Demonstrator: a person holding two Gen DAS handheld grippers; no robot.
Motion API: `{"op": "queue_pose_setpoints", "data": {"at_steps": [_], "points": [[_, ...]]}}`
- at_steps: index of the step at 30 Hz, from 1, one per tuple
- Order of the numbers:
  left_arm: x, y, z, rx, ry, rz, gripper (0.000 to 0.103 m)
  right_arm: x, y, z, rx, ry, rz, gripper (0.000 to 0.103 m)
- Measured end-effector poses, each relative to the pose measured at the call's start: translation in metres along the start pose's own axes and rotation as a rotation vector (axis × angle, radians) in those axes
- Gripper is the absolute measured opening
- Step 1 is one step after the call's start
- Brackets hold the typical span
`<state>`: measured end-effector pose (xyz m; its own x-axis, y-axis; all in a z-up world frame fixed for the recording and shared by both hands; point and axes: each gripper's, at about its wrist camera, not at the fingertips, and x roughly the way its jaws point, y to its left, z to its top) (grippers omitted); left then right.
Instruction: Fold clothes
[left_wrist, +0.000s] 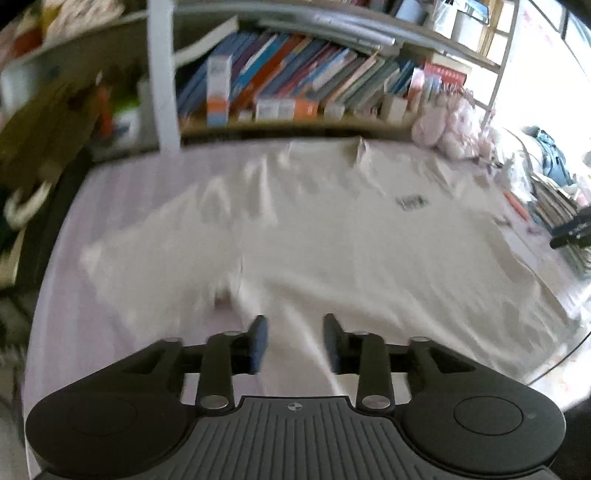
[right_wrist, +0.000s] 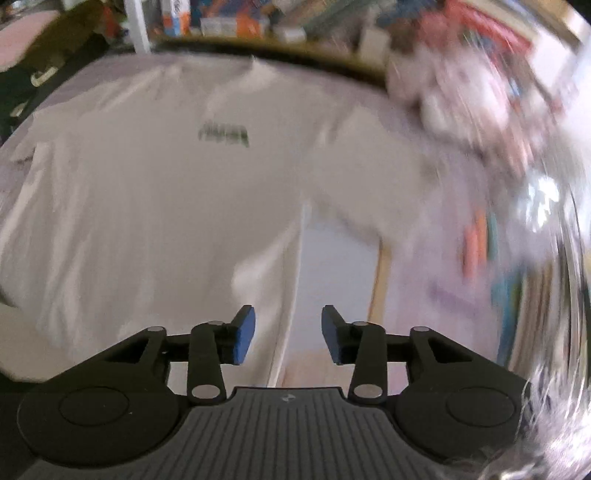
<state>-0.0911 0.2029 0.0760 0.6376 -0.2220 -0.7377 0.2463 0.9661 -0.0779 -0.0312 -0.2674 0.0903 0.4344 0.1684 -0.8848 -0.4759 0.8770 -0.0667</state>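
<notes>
Two black plastic grippers with ribbed housings fill the near foreground of their own views. Left gripper (left_wrist: 295, 341): blue rubber-faced fingers (left_wrist: 259, 343) spread apart, nothing between them, poised over the near hem of a white short-sleeved cotton T-shirt (left_wrist: 332, 240). Right gripper (right_wrist: 288, 334): jaws likewise parted and empty, above the shirt's right side edge, where the fabric ends in a straight vertical seam.

T-shirt: laid flat, front up, on a pale lilac striped sheet (left_wrist: 122, 177) covering the bed; soft creases run diagonally across the chest, and the near hem is rumpled into a raised fold. A small dark printed logo (right_wrist: 223, 134) sits on the chest; its lettering is too blurred to read. The collar lies toward the far edge of the bed, sleeves spread toward the left and right edges.

Beyond the far edge: a white metal upright post (left_wrist: 162, 74), then a wooden shelf holding a slanted row of colourful paperback books (left_wrist: 295, 81). A fluffy pink plush toy (left_wrist: 447, 125) rests at the far right corner. The right-wrist view is heavily motion-blurred along its right side.
</notes>
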Motion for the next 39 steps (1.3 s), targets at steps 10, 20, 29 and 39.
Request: {"op": "queue_pose_setpoints", "data": {"at_steps": [10, 20, 29, 39], "points": [[0.138, 0.040, 0.089, 0.044, 0.059, 0.156, 0.053, 0.142, -0.042, 0.147, -0.157, -0.056, 0.049, 0.046], [0.251, 0.052, 0.170, 0.071, 0.038, 0.118, 0.053, 0.233, -0.026, 0.256, -0.237, -0.139, 0.137, 0.047], [0.307, 0.053, 0.192, -0.027, 0.016, 0.069, 0.053, 0.276, -0.017, 0.313, -0.133, -0.142, 0.220, 0.031], [0.312, 0.068, 0.195, 0.002, 0.044, -0.022, 0.056, 0.274, -0.030, 0.318, -0.106, -0.134, 0.298, 0.028]]}}
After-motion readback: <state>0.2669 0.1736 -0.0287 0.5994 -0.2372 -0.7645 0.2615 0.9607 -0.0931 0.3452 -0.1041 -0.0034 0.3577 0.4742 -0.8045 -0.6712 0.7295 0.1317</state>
